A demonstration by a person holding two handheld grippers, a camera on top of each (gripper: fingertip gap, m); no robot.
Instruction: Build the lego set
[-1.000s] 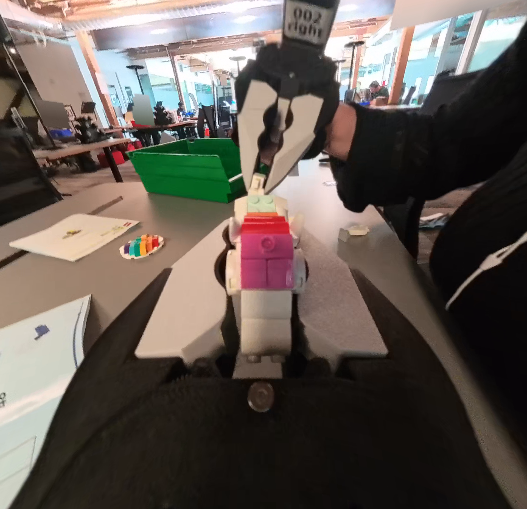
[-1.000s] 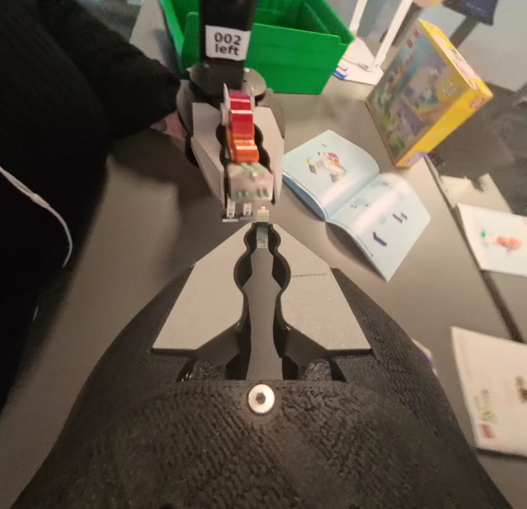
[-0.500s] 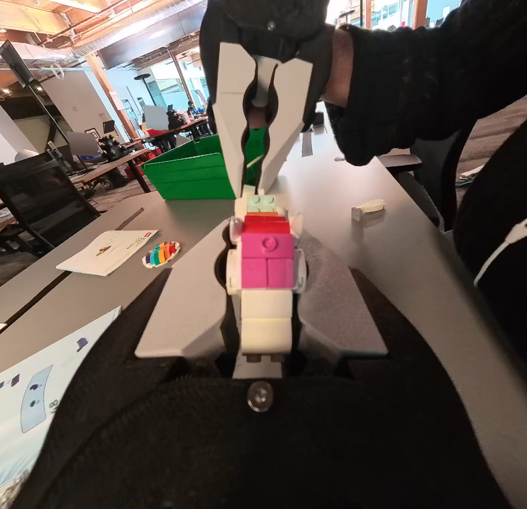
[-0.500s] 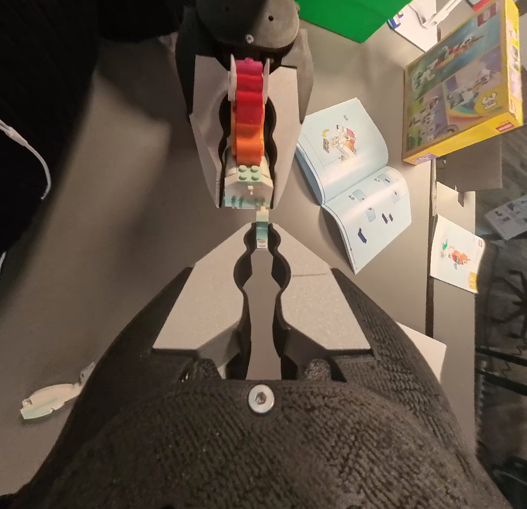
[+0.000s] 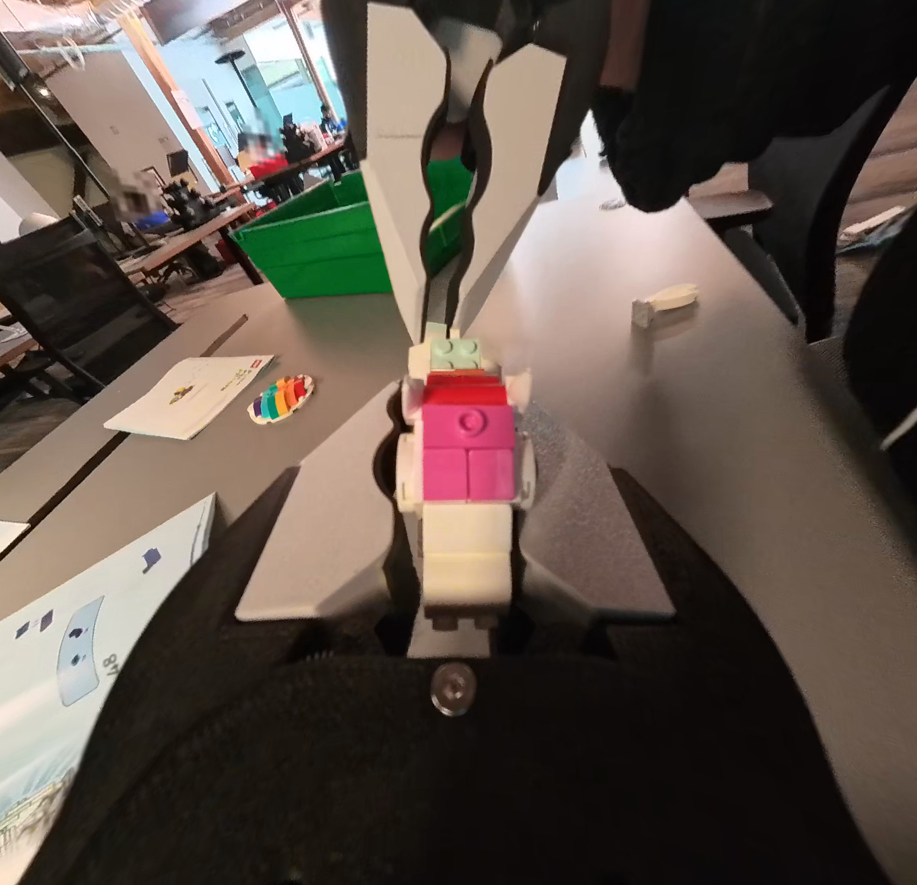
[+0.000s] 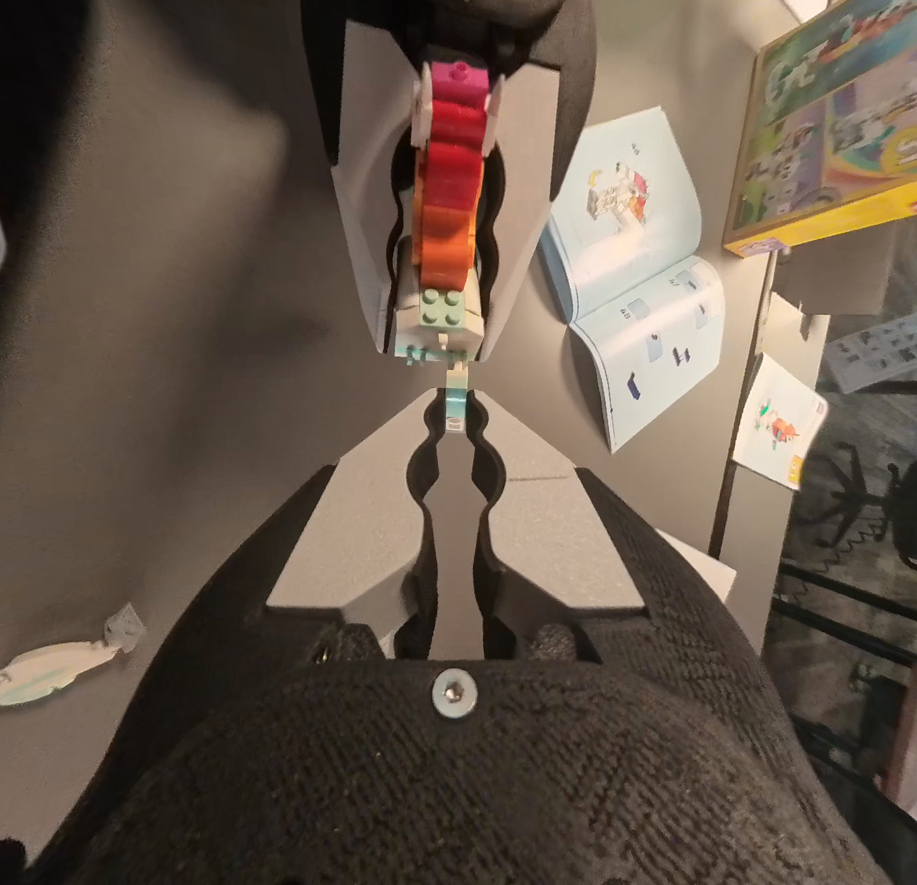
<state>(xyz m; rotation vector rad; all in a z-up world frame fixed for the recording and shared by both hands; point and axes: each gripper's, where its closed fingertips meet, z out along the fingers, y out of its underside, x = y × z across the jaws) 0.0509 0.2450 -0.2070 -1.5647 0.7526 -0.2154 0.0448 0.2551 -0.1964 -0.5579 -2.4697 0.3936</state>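
**Small piece held at the tip of the clamped model**

Grey counter (image 5: 620,276) in an open office; desks and blurred figures far behind.

Left wrist view: left gripper (image 5: 459,360) closed on the model (image 5: 466,464), fingers (image 5: 327,524) pressing both its sides. Model lies lengthwise between them: white block nearest the camera, then magenta bricks, red layers, a pale green studded plate at the far tip. Right gripper (image 5: 439,323) comes down from above, its fingers nearly together, tips at the far end of the model. A small piece (image 5: 436,329) shows between those tips, just touching the model's far edge. Green bin (image 5: 317,251) behind. Closed booklet (image 5: 191,395) on the left with a rainbow piece (image 5: 281,397) just beside it. Open manual (image 5: 64,638) at lower left. White part (image 5: 665,301) lies apart on the right. Black sleeve (image 5: 744,67) at top right.

Right wrist view: looking down at the counter. Right gripper (image 6: 455,405) almost closed, pinching the small piece (image 6: 455,405), pale teal and white, at the very tips. Piece's far end meets the near end of the model (image 6: 446,216), below the green studded plate. Cannot tell whether it is seated. Left gripper (image 6: 436,350) enters from the top, clamped on the model; orange, red and magenta curves run along its back. Open manual (image 6: 640,276) right of it, box (image 6: 833,117) at upper right, leaflet (image 6: 779,425) near the counter edge. White part (image 6: 54,672) at lower left.
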